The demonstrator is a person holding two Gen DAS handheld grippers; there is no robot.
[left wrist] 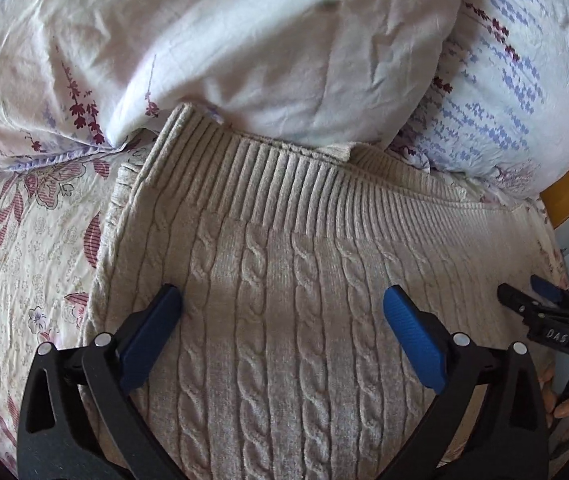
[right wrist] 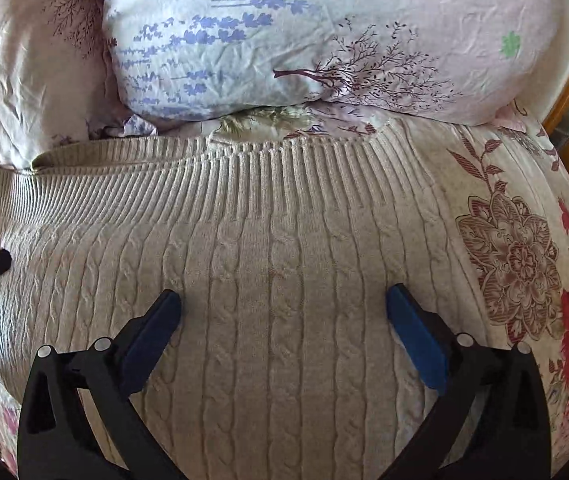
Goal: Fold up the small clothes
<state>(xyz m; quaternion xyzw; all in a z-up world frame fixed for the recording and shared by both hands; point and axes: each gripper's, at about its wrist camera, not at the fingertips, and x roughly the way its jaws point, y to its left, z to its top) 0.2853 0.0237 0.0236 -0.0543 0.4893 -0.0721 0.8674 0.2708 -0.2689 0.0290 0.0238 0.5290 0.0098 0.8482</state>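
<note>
The beige cable-knit sweater [left wrist: 284, 300] lies flat on the bed [left wrist: 24, 260], right under both grippers. It stretches sideways, from one gripper across to the other, so its long way runs left to right. Its ribbed band [right wrist: 244, 176] is the far edge, ahead of the fingertips in both views. Past that band sit the pillows [right wrist: 284, 40].

The left gripper [left wrist: 282, 304] points down at the sweater with its jaws spread wide. Nothing is between them but the knit lying below, and I cannot tell if the tips touch it. The right gripper [right wrist: 283, 308] is the same: wide apart, empty, over the sweater.

From the left gripper, the sweater's near side edge is just off to its left, and the other gripper shows at the far right. From the right gripper, the sweater ends just off to its right, where the flowered sheet [right wrist: 524, 260] begins. So each gripper is nearest to its own end of the sweater.

I think the next fold needs both grippers to pinch an edge, maybe the ribbed band ahead, or one end to bring over to the other.
</note>
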